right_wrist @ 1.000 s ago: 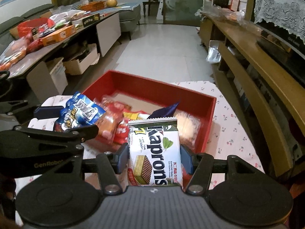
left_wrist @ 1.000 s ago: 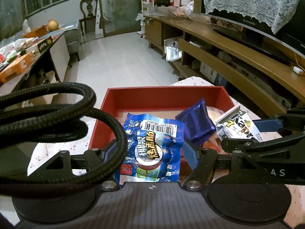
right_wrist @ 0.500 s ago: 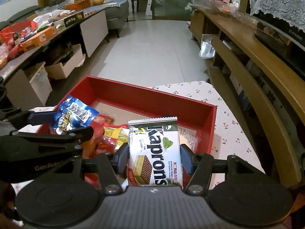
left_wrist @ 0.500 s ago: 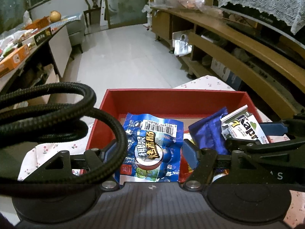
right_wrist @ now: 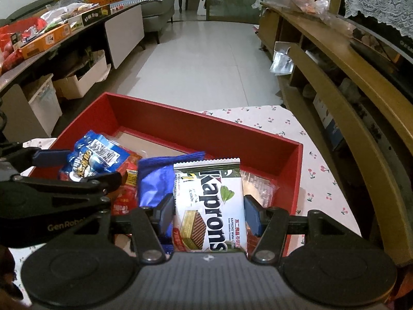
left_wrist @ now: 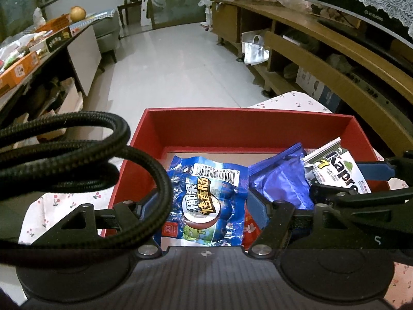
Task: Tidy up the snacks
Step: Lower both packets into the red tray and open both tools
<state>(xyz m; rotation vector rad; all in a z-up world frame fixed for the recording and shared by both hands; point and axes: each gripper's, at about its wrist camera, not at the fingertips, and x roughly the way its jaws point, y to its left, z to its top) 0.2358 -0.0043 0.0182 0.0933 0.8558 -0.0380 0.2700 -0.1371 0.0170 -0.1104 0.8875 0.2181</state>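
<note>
Both packets have come forward over the red box (left_wrist: 247,126) since a second ago, and more of its bare floor now shows behind them. On the left, the left hand-held gripper (left_wrist: 205,202) has its two blue pads pressed against the sides of the blue sausage packet (left_wrist: 206,199), which hangs above the near left part of the box; a black braided cable (left_wrist: 77,155) loops across that camera's left side. Just right of that packet, a purple-blue wrapper (right_wrist: 155,180) stands up among red and orange packets lying in the box. Further right, the right hand-held gripper (right_wrist: 209,210) is closed on the Kaprons wafer pack (right_wrist: 209,204), its pads tight on both long edges, the pack upright over the near right corner of the box. A clear packet of biscuits (right_wrist: 258,188) lies beneath it against the right wall. The box sits on a counter (right_wrist: 317,170) covered with a cherry-print cloth.
</note>
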